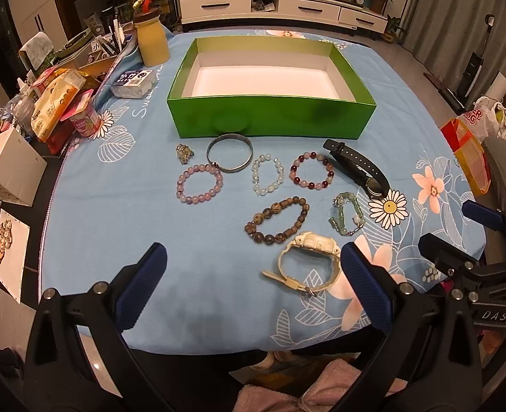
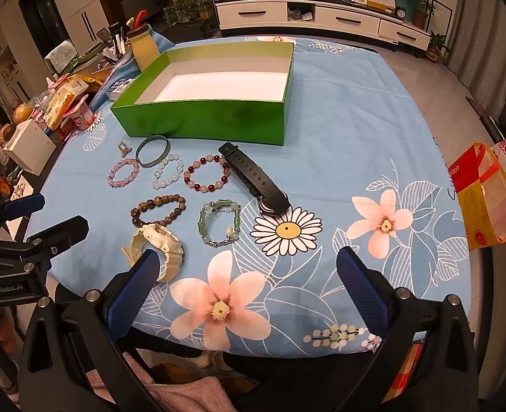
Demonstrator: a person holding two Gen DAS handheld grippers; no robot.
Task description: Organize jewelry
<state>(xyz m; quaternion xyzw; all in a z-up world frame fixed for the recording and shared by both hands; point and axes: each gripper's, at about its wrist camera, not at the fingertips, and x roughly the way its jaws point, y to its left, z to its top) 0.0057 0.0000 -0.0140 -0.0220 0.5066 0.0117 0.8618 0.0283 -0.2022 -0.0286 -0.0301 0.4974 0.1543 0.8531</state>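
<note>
Blue floral cloth covers the surface [image 1: 122, 213]; an empty green box [image 1: 271, 120] sits behind scattered bracelets [image 1: 199, 183] and watches [image 1: 309, 262]. Both grippers [image 1: 253, 286] [image 2: 247, 288] hover, jaws spread, holding nothing. Beads could roll or slip from the pinch.

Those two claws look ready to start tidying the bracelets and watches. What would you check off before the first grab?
1. Green box empty and open on top: ok.
2. Left gripper open, holding nothing: ok.
3. Right gripper open, holding nothing: ok.
4. White watch, nearest piece, lies clear of the brown bead bracelet: ok.
5. Metal bangle separate from the purple bead bracelet: not ok, they touch.
6. Black watch clasp state: cannot tell.
</note>
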